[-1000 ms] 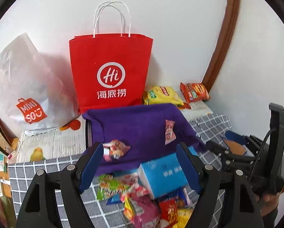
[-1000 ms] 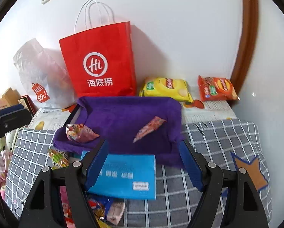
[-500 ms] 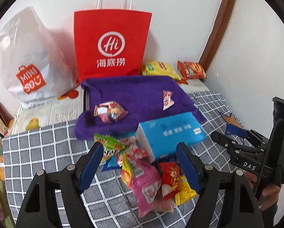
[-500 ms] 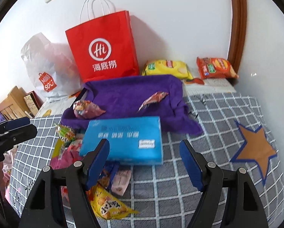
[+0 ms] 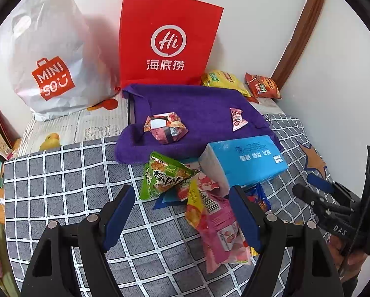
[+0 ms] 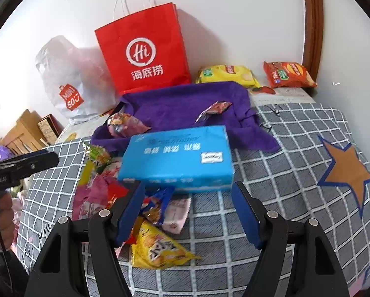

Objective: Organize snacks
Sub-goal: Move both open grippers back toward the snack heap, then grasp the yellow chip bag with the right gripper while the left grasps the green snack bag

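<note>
Both grippers, left [image 5: 182,212] and right [image 6: 188,210], hover above the snack pile [image 5: 209,208], jaws apart and empty.

Lying partly hidden under blue tissue pack [image 6: 177,157]: several snack packets [image 6: 157,205]. Blurring on pack lettering. Being cut off by top edge: red bag [image 5: 167,42] handles. Remaining unreadable: yellow packet [image 6: 157,250] print.

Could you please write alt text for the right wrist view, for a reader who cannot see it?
The open right gripper hovers over a heap of snack packets beside a blue tissue pack on a grey checked cloth. Behind lie a purple towel holding two snacks, and a red paper bag against the wall.
</note>
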`<state>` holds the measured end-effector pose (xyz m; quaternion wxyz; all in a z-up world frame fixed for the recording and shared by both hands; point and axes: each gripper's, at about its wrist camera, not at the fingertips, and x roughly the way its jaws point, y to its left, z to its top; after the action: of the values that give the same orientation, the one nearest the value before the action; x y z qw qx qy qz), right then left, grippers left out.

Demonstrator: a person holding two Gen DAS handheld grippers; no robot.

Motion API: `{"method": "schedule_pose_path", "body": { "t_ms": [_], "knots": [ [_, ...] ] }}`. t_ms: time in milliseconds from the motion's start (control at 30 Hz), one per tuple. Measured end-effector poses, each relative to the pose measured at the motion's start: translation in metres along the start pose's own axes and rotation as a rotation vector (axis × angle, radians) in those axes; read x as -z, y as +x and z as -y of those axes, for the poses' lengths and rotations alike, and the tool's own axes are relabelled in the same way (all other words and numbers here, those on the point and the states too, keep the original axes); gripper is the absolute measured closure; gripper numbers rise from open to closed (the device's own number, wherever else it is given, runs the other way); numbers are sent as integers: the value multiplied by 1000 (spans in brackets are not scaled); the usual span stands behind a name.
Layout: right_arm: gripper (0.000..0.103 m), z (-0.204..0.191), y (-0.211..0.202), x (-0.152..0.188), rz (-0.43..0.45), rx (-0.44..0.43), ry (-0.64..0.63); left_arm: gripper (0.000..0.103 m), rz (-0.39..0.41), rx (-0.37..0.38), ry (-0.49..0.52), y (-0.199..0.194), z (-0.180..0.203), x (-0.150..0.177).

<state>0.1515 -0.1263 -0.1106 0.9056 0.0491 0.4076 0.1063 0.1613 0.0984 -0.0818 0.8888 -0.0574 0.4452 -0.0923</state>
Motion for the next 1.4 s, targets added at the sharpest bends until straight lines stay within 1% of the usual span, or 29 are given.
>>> {"method": "schedule_pose_path", "body": {
  "t_ms": [167, 333, 433, 500, 533, 600, 667, 733, 800, 900, 1033, 1167, 1233, 1333, 1400],
  "knots": [
    [30, -15, 10, 15, -56, -36, -31, 27, -23, 15, -3, 6, -10, 6],
    [30, -26, 23, 33, -107, -44, -72, 27, -42, 20, -16, 9, -20, 12],
    [30, -32, 31, 47, -123, -30, -96, 27, -44, 26, -25, 10, -24, 14],
    [30, -35, 31, 54, -114, -3, -119, 27, -43, 30, -25, 8, -24, 16],
    [29, -37, 30, 57, -109, 3, -141, 27, -39, 30, -27, 7, -23, 18],
    [24, -40, 30, 61, -119, -7, -181, 27, -34, 29, -35, 4, -22, 20],
    [23, -43, 33, 65, -151, -16, -233, 27, -34, 25, -48, 2, -20, 23],
    [23, -41, 31, 69, -137, -17, -249, 27, -26, 18, -58, -2, -16, 27],
    [34, -36, 31, 70, -136, -28, -257, 27, -15, 5, -58, -4, -13, 30],
    [36, -27, 26, 71, -107, -54, -248, 27, -5, -13, -70, -6, -9, 36],
    [37, -17, 16, 72, -81, -75, -268, 27, 0, -51, -93, -3, -7, 43],
    [37, 5, 10, 71, -55, -71, -249, 27, 1, -57, -135, 3, -9, 45],
    [37, 18, 8, 70, -41, -78, -220, 27, -2, -53, -136, 6, -6, 45],
    [37, 32, 4, 68, -16, -63, -197, 27, -10, -23, -121, 13, 3, 43],
    [37, 41, 2, 66, 8, -41, -177, 27, -1, -34, -126, 16, 5, 39]
  ]
}}
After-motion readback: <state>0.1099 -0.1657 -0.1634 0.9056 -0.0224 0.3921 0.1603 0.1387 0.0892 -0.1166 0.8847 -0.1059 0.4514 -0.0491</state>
